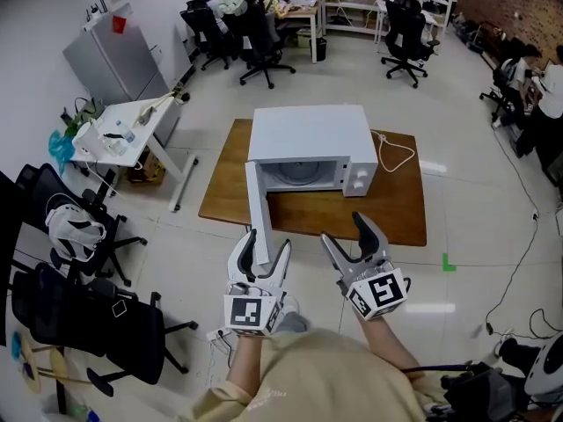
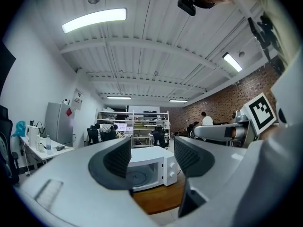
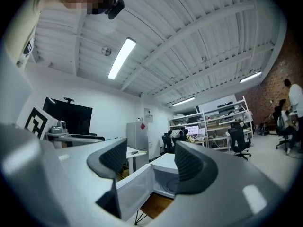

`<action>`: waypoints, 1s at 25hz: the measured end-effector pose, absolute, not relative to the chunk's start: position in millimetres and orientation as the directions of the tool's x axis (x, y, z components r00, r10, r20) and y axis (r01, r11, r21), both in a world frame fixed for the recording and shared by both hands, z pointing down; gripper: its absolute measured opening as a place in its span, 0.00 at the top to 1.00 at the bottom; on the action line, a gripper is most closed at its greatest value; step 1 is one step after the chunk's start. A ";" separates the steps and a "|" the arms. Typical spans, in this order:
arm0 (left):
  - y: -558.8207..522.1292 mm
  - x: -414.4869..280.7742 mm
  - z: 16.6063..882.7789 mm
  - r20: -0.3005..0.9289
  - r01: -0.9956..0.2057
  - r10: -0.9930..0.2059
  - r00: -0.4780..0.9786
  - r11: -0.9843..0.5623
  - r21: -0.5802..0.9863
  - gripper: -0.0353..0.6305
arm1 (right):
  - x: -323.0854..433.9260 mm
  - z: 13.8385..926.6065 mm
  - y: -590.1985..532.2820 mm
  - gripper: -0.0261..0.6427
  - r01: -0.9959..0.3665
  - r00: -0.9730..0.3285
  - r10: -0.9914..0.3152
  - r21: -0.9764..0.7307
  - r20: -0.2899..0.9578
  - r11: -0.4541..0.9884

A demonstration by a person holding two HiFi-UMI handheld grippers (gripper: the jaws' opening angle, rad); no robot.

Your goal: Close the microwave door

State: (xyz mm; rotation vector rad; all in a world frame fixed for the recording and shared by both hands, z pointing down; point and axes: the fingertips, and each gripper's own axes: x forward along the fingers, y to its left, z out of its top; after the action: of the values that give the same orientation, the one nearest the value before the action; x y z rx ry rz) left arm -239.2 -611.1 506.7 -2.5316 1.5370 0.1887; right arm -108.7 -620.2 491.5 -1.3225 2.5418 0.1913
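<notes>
The white box-shaped microwave (image 1: 308, 143) sits on a low brown wooden worktop (image 1: 400, 209) in the middle of the room, its smooth painted top facing my head view. Its flat white door (image 1: 256, 214) is hinged on the left and hangs wide open, standing out toward me at roughly a right angle to the front, so the pale cavity and its round turntable are exposed. The task is not yet done, and I judge the door's free edge is the part to push.

A thin white power cord (image 1: 396, 156) loops loosely across the wood to the right of the casing, clear of the door's swing.

The left gripper (image 1: 267, 243) is just short of the worktop's near edge, roughly in line with the open door. Its dark, ribbed jaws stand apart with nothing between them, and only the microwave shows far off through the gap. The right gripper (image 1: 345, 231) is beside it, jaws likewise spread and empty, and its view looks along the door's inner face. I judge both are held open and level because a push needs no grip.

Around all this lies a glossy pale floor (image 1: 475, 236).
</notes>
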 end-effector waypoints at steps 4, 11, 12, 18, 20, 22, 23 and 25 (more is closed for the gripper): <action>-647.6 -260.2 509.3 -0.215 -0.885 -0.859 0.465 -0.460 -0.075 0.52 | -136.5 493.8 -651.2 0.51 -0.812 -0.558 -0.777 0.000 -0.291 0.583; -688.4 -278.4 503.1 -0.228 -0.866 -0.837 0.498 -0.492 -0.087 0.52 | -151.4 495.2 -697.2 0.51 -0.838 -0.518 -0.809 -0.025 -0.277 0.546; -693.0 -282.5 505.4 -0.209 -0.865 -0.840 0.501 -0.496 -0.082 0.52 | -155.3 496.3 -702.3 0.51 -0.839 -0.516 -0.812 -0.027 -0.273 0.543; -715.2 -300.7 505.5 -0.209 -0.848 -0.823 0.528 -0.525 -0.076 0.52 | -177.8 496.2 -721.1 0.51 -0.852 -0.498 -0.825 -0.028 -0.266 0.523; -720.0 -299.4 510.4 -0.175 -0.833 -0.816 0.552 -0.547 -0.079 0.52 | -181.3 499.7 -727.5 0.51 -0.857 -0.489 -0.831 -0.032 -0.264 0.515; -727.7 -306.8 508.7 -0.219 -0.823 -0.795 0.566 -0.562 -0.089 0.52 | -193.3 502.8 -733.8 0.51 -0.859 -0.486 -0.834 -0.035 -0.262 0.511; -731.5 -312.6 509.8 -0.217 -0.819 -0.792 0.571 -0.568 -0.083 0.52 | -201.2 503.2 -737.0 0.51 -0.858 -0.487 -0.834 -0.036 -0.259 0.512; -735.7 -321.5 520.6 -0.118 -0.810 -0.802 0.585 -0.584 -0.049 0.52 | -214.3 505.6 -743.2 0.51 -0.860 -0.486 -0.839 -0.036 -0.245 0.509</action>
State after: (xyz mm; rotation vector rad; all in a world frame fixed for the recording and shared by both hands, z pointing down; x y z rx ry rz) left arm -321.5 -735.7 520.6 -2.7093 1.3826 0.1260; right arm -214.3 -743.2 505.6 -1.4451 2.5214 0.1335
